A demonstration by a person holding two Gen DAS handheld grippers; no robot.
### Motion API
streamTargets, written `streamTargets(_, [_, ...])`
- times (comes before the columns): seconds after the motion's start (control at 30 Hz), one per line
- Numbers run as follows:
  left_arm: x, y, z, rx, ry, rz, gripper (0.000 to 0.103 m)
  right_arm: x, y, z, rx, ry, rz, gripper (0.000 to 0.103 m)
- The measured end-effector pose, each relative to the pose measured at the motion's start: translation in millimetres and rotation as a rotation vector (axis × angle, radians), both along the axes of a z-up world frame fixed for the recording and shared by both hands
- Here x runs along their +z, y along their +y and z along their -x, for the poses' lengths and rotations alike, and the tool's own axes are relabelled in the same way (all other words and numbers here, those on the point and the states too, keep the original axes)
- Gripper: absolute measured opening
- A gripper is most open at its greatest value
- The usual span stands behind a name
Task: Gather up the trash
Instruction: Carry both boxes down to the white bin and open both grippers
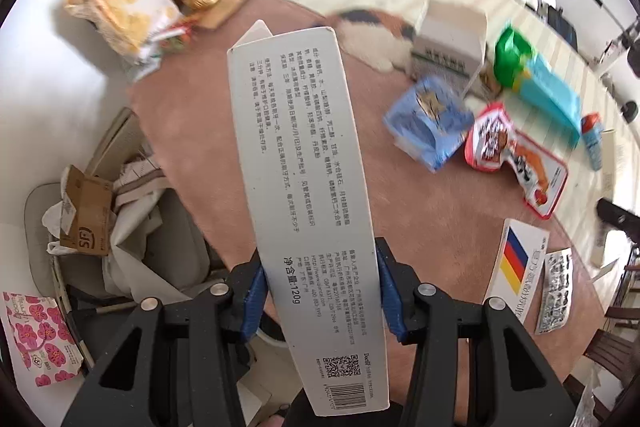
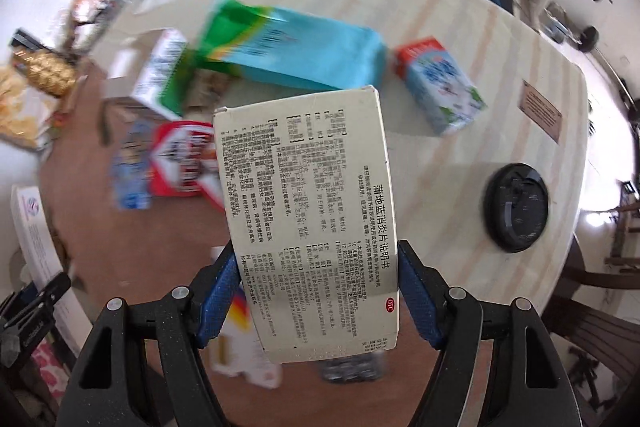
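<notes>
- Left wrist view: the left claw [image 1: 322,297] has its blue pads [image 1: 256,301] pressed against both long sides of a tall white carton [image 1: 300,187] printed with Chinese text, a QR code and a barcode. The carton is held up above the worktop [image 1: 360,187], its far end flap open.
- Below and left of the claw sits a bin [image 1: 132,227] lined with a white bag, holding a crumpled brown cardboard box [image 1: 86,217].
- On the worktop to the right lie a blue packet [image 1: 430,121], a red snack pouch [image 1: 510,159], a teal bag [image 1: 552,99] and a white box with a striped flag [image 1: 516,271].
- Right wrist view: the right claw [image 2: 318,297] is closed on a cream medicine box [image 2: 308,211] covered in black Chinese print, gripped by its two long edges and lifted clear of the worktop.
- Beyond it on the worktop rest the teal bag, a small milk carton [image 2: 440,85] and, to the right, a black round lid [image 2: 516,207].
</notes>
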State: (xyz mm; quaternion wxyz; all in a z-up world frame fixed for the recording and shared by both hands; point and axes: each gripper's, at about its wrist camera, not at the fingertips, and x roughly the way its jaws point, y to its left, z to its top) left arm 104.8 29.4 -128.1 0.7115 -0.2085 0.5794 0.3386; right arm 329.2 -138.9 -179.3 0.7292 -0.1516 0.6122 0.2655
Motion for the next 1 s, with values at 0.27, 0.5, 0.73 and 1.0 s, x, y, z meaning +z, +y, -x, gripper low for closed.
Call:
streamTargets(0.27, [-13.0,38.8,45.4,0.06,-0.087,0.049,0.045,15.4,65.6,114.7,0.143,0.026,-0.073,0.076])
streamTargets(0.5, [-43.2,43.8,151.4,0.134,-0.052,0.16,0.045,-12.2,98.5,251.3,0.252,0.087,-0.048,0.076])
streamTargets(0.73, [-161.7,52.7,262.2,0.266,0.015,0.385,0.045,-116.8,110.1,367.3,0.341,0.242,0.069,0.076])
streamTargets(1.0, [-361.8,65.8,314.8,0.419,-0.025,0.673,0.046,-297.1,104.1,415.6,0.334,0.355,0.235,0.076])
